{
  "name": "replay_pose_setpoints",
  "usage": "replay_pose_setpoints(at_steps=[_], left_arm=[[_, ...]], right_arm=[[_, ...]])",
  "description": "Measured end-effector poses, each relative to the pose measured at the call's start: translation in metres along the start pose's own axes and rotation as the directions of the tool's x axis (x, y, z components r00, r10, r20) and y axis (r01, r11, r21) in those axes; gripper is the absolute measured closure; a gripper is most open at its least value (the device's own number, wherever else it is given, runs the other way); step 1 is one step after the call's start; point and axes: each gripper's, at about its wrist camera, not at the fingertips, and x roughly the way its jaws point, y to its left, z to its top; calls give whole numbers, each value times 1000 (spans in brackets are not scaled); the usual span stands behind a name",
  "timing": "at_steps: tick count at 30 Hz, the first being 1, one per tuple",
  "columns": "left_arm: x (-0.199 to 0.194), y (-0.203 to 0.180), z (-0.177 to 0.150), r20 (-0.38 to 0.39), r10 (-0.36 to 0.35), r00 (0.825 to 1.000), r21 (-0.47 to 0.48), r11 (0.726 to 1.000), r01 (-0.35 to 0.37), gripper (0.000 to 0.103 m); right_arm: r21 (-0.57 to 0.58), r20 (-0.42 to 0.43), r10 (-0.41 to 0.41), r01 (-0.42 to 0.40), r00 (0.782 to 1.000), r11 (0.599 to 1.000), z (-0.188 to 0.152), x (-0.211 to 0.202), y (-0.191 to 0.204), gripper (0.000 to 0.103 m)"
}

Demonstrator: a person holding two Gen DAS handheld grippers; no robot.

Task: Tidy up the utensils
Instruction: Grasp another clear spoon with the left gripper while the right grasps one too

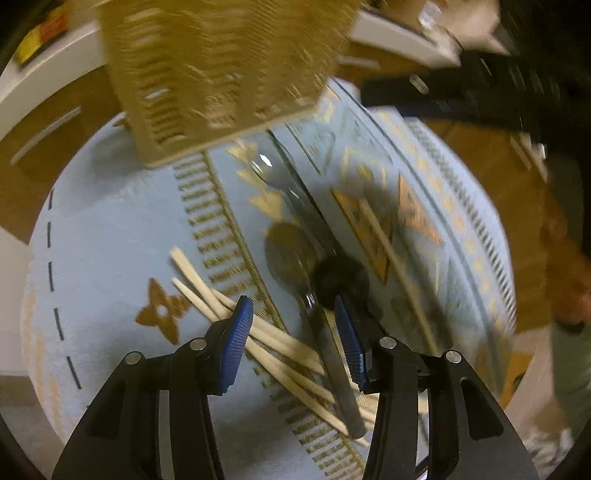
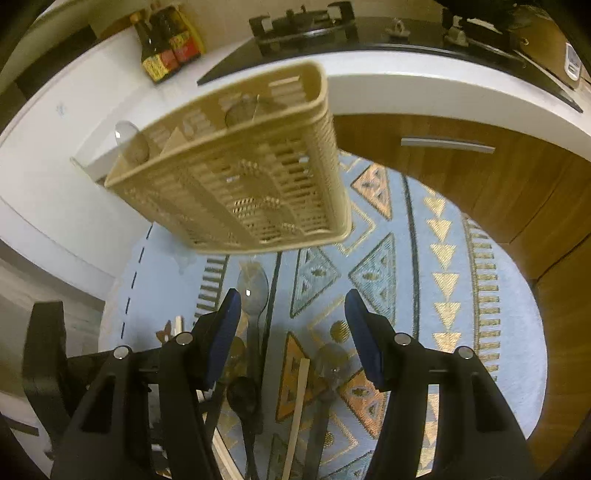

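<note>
A beige slotted utensil basket [image 2: 240, 166] stands at the far side of the blue patterned mat [image 2: 417, 258], with a spoon poking out of its left end; in the left wrist view the basket [image 1: 221, 74] is blurred. Several wooden chopsticks [image 1: 195, 280] lie crossed on the mat [image 1: 110, 240]. My left gripper [image 1: 295, 332] hovers open over them and over a metal spoon [image 1: 288, 254] whose handle runs between the fingers. A black spoon [image 1: 340, 277] lies beside it. My right gripper [image 2: 295, 325] is open above a metal spoon [image 2: 253, 291], a black spoon [image 2: 243, 395] and one chopstick [image 2: 299, 406].
A wooden cabinet [image 2: 480, 177] with a metal handle borders the mat on the right. Behind it a white counter [image 2: 406, 77] carries sauce bottles [image 2: 166, 44] and a stove [image 2: 306, 26]. The left gripper's black body [image 2: 44, 350] is close on the left.
</note>
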Motion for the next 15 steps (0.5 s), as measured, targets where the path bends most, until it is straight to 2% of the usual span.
replay_pose_setpoints(at_steps=[3,7,12,15], left_arm=[[5,-11,-2,-6,57,998,45,997,-57,59],[6,-16,-2,-14,91,996,62,994,-90,64],[11,-28,0,-16,109,994,92,990,-107,64],[12,-33,0,-22,105,994,97,990,-102,64]], right_arm=[[-3,-23,3,-3,1000,1000,-2,8,2,48],[-24,-45,-12,11,999,1000,-3,20,11,48],[-1,-104,13,-13,994,1000,-1,43,13,52],[8,-109,7,-6,994,1000,-3,49,11,52]])
